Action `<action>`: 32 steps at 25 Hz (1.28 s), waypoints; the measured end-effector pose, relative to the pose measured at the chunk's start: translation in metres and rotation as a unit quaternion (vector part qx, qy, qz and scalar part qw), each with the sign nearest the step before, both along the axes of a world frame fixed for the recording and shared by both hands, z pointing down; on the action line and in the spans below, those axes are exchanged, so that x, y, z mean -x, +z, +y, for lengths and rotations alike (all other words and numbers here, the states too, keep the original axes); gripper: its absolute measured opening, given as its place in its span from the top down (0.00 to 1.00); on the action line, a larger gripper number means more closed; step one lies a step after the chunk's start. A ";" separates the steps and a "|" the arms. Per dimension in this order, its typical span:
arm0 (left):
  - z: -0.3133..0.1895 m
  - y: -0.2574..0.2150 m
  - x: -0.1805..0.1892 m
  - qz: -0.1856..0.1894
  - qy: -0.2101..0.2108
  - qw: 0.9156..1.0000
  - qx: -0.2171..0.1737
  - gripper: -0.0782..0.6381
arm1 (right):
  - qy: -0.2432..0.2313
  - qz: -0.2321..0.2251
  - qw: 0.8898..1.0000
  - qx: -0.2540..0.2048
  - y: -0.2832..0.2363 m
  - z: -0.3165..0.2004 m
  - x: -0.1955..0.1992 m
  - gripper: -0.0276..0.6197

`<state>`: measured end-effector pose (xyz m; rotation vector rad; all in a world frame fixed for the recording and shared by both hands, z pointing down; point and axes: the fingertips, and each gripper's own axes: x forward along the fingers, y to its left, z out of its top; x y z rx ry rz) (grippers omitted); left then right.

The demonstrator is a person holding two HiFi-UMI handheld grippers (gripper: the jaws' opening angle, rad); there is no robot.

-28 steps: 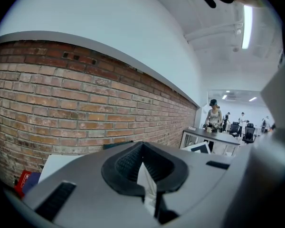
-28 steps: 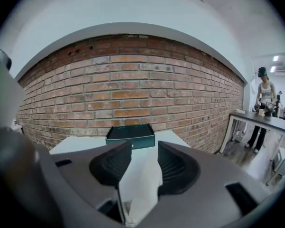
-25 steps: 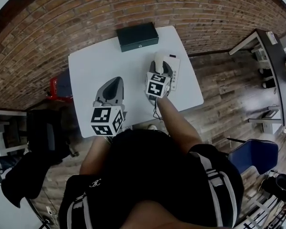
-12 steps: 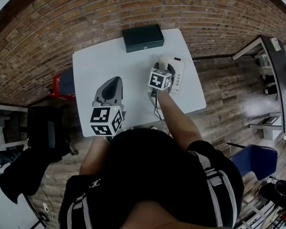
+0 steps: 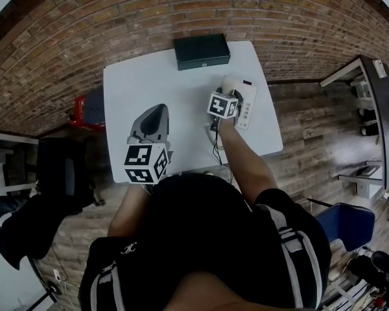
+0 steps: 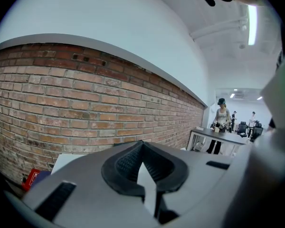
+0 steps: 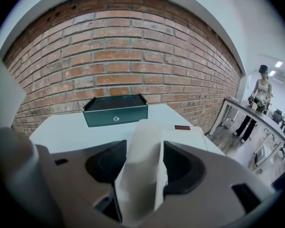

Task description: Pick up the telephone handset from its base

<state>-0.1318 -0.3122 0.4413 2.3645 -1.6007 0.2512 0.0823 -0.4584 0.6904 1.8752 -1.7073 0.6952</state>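
A white telephone base (image 5: 247, 106) with its white handset (image 5: 229, 82) lying on it sits at the right side of the white table (image 5: 149, 83). My right gripper (image 5: 225, 91) is lowered over the phone, its marker cube covering the handset's near end. In the right gripper view the handset (image 7: 140, 141) lies lengthwise between the jaws of the right gripper (image 7: 143, 169), which are opening, with dark gaps on both sides; the base (image 7: 185, 139) shows just right of it. My left gripper (image 5: 155, 113) hovers over the table's front left, jaws together, holding nothing (image 6: 142, 144).
A dark green box (image 5: 202, 50) stands at the table's back edge, beyond the handset (image 7: 116, 109). A dark cord (image 5: 214, 141) runs from the phone toward the front edge. Brick wall behind. A person (image 7: 259, 98) stands by a far desk at right.
My right gripper has dropped and gone forward onto the phone, so the handset now lies between its jaws. The left gripper has stayed in place.
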 end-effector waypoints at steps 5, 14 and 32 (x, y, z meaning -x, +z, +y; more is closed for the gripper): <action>0.002 0.003 0.001 0.000 -0.002 1.000 0.003 0.89 | 0.002 -0.017 1.000 0.015 0.010 0.000 0.001 0.64; 0.003 0.005 0.005 -0.001 -0.005 1.000 0.002 0.89 | 0.011 -0.045 0.998 0.033 0.021 -0.001 0.003 0.64; 0.013 -0.004 0.010 0.008 -0.011 1.000 -0.012 0.89 | 0.032 -0.033 0.998 0.032 0.021 -0.002 -0.003 0.64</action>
